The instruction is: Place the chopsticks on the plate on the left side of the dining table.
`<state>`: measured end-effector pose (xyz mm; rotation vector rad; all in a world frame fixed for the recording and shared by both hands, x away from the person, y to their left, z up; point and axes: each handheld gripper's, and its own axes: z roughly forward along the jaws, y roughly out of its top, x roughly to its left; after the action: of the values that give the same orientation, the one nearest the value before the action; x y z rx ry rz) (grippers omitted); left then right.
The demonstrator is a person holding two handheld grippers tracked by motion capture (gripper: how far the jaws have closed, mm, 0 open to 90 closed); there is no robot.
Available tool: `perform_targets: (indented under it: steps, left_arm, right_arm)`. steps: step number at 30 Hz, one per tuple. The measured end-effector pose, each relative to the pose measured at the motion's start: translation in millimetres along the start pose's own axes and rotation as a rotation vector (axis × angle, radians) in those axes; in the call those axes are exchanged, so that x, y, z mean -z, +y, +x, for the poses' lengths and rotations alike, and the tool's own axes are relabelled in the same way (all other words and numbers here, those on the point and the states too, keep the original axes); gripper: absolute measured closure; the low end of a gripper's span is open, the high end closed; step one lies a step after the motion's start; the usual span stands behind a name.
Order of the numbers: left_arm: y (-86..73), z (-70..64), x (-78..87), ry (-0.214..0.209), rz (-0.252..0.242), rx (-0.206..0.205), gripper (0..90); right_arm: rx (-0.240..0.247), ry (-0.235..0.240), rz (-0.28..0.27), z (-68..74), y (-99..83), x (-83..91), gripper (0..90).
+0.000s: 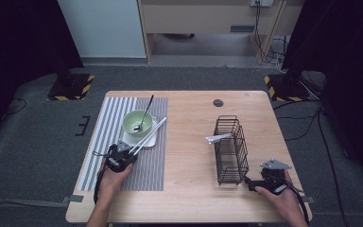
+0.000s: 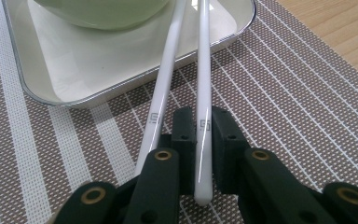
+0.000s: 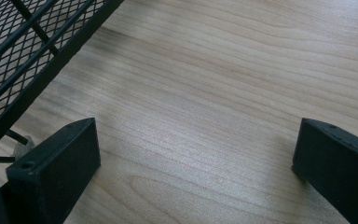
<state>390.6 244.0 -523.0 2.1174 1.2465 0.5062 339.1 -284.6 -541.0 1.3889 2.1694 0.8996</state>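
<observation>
A: Where are the chopsticks (image 2: 168, 88)?
B: On the striped placemat (image 2: 279, 98), left on the bench (image 1: 194, 142). The left gripper (image 2: 196, 140) pinches one; both slant far-right across the white tray (image 2: 51, 70). A small square logo marks each.
A: The right gripper (image 3: 191, 158)?
B: Jaws spread, beside the wire basket (image 3: 23, 51).

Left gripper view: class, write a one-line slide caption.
Left gripper shut on one white chopstick; the second chopstick lies beside it on the striped mat.

small square logo, perhaps "5", on each white chopstick (image 2: 160, 100)
</observation>
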Motion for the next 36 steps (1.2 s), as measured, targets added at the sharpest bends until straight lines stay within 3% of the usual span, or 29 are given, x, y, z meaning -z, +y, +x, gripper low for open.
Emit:
perform_targets:
  steps: [27,33,36]
  left_arm:
    - [1.1,-4.3,11.2,0.028,-0.062,-0.008,70.1]
    - [2.2,-3.8,16.6,0.030,-0.101,0.003,67.7]
    - [4.3,-4.1,23.7,0.043,-0.140,0.008,61.6]
  right_arm:
    - [0.000,0.000,0.000,0.0,0.0,0.0,0.6]
    - [0.000,0.000,0.000,0.0,0.0,0.0,0.6]
    - [0.000,0.001,0.000,0.0,0.0,0.0,0.6]
